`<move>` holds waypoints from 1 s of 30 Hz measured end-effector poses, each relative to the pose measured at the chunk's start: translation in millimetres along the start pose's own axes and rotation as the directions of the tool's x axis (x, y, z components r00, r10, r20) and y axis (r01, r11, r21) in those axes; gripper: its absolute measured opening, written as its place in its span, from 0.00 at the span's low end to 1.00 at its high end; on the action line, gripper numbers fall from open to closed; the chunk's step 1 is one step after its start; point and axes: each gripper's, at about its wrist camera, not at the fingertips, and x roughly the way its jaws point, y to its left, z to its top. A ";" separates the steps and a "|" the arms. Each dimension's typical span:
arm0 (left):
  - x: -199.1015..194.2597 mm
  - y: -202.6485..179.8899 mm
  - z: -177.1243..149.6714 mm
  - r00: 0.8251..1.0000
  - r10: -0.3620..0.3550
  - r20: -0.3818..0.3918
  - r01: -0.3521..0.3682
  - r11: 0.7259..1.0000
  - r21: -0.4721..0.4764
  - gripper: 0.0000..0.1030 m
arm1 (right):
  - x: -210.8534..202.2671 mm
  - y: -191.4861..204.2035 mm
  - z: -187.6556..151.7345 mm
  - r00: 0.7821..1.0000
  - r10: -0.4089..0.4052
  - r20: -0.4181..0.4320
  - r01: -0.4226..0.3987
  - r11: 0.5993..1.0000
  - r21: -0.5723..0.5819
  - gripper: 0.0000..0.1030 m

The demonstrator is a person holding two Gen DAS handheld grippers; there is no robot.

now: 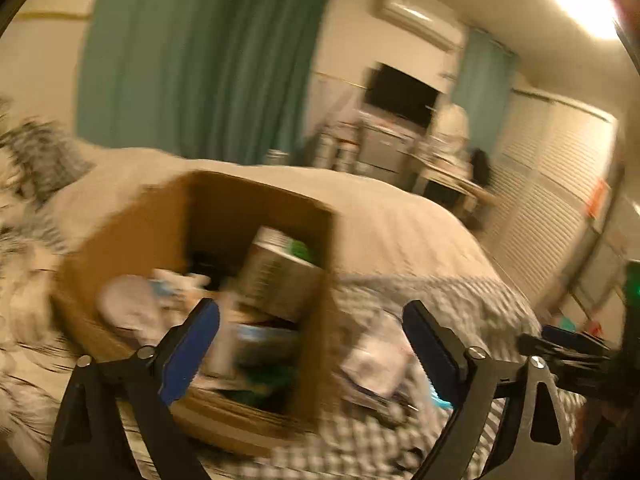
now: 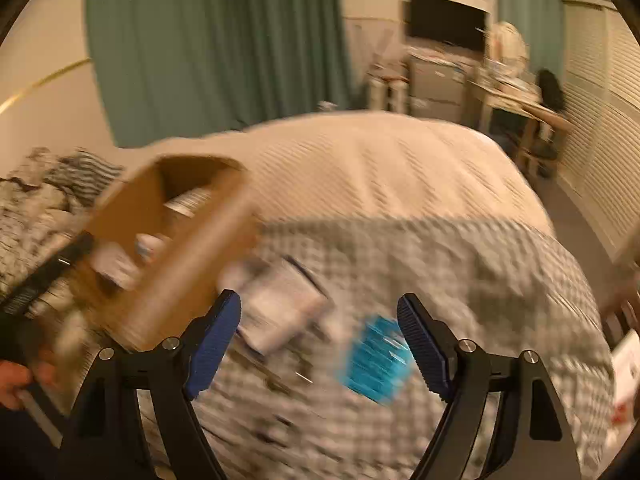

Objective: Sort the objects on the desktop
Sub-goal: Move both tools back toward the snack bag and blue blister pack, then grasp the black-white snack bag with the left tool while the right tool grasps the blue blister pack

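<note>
2 hand-held grippers, your left [image 1: 311, 336] and right [image 2: 319, 332], hang spread apart, gripping nothing, over the bed [image 2: 400, 168]; cardboard box [image 1: 132, 224] and blue packet [image 2: 376, 360] lie below.

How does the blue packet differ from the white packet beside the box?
Colour: the blue packet is bright turquoise; the white packet is white with a dark edge.
Place: the white packet lies close to the cardboard box; the blue packet lies farther from it, between the open right gripper's fingers in that view.
Size: the white packet looks larger.
Both lie loose on the checked blanket, outside the box, blurred.
</note>
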 end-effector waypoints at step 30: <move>160.4 -76.2 -90.7 0.965 0.014 -0.260 0.063 0.956 0.285 1.00 | 152.5 -74.7 -68.6 0.934 0.115 -0.338 -0.035 0.972 0.234 0.60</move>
